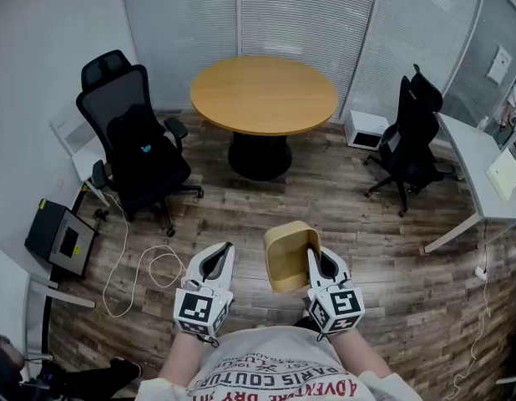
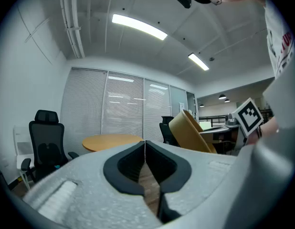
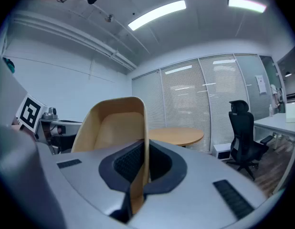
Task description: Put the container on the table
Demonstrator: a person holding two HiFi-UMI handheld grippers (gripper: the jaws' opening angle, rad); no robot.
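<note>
A tan, open container (image 1: 289, 253) hangs in the air in front of me, tipped on its side, with its opening toward the left in the right gripper view. My right gripper (image 1: 313, 256) is shut on its rim wall (image 3: 143, 142), which stands edge-on between the jaws. My left gripper (image 1: 227, 254) is beside it to the left, shut and empty; its jaws meet in the left gripper view (image 2: 145, 149), where the container (image 2: 191, 132) shows at the right. The round wooden table (image 1: 264, 95) stands farther ahead across the floor.
A black office chair (image 1: 134, 143) stands left of the table and another (image 1: 413, 137) at its right. A white desk (image 1: 483, 174) runs along the right wall. A black box (image 1: 59, 238) and a white cable (image 1: 133, 266) lie on the floor at left.
</note>
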